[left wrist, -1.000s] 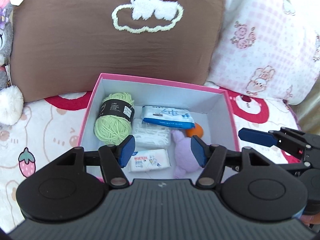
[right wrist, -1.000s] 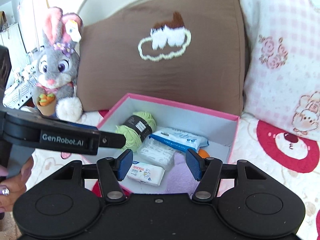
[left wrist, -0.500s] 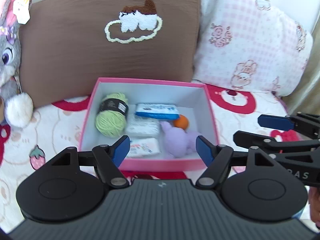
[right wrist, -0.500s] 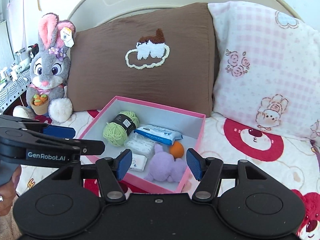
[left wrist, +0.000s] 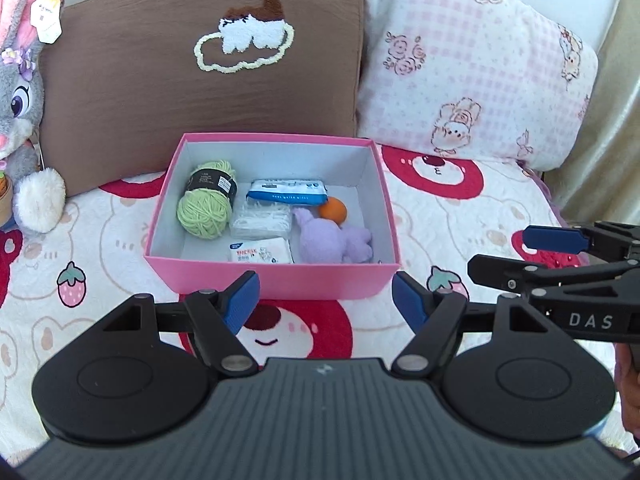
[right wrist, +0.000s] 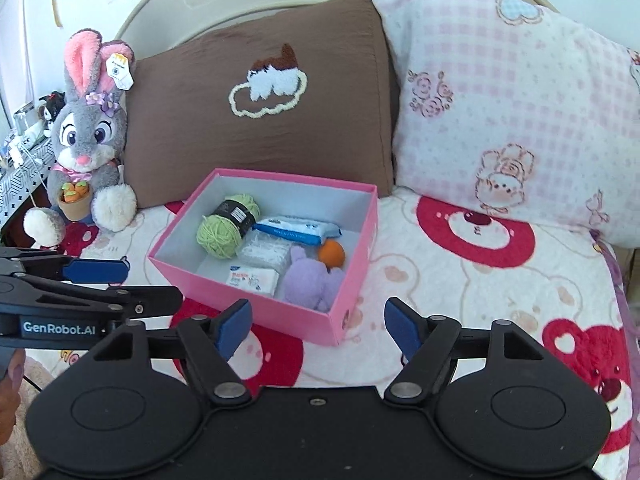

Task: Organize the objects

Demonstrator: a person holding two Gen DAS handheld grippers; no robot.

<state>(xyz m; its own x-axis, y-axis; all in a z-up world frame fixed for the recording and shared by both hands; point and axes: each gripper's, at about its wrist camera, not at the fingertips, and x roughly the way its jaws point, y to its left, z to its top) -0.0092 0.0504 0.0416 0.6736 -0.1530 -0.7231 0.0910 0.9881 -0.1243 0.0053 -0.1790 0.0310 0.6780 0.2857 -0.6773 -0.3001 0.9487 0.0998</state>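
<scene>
A pink box (left wrist: pixel 276 278) (right wrist: pixel 256 312) sits on the bed. Inside lie a green yarn ball (left wrist: pixel 206 206) (right wrist: pixel 224 230), a blue wipes pack (left wrist: pixel 286 192) (right wrist: pixel 298 230), a white packet (left wrist: pixel 262 220) (right wrist: pixel 266 252), a small tissue pack (left wrist: pixel 260 252) (right wrist: pixel 252 280), an orange ball (left wrist: pixel 333 211) (right wrist: pixel 332 253) and a purple plush (left wrist: pixel 334 240) (right wrist: pixel 312 282). My left gripper (left wrist: pixel 325 305) hangs open and empty in front of the box. My right gripper (right wrist: pixel 316 326) is near the box's front corner; its jaws are opening with nothing between them.
A brown pillow (left wrist: pixel 200 60) and a pink checked pillow (left wrist: pixel 472 64) lean behind the box. A grey plush rabbit (right wrist: pixel 88 140) sits at the left. The bedspread (right wrist: pixel 460 280) has red bear prints. A hand (right wrist: pixel 8 396) holds the left gripper.
Both grippers have pulled back and up from the box, so it looks smaller and farther. Both sets of jaws stand wider than before. The box's contents have not moved.
</scene>
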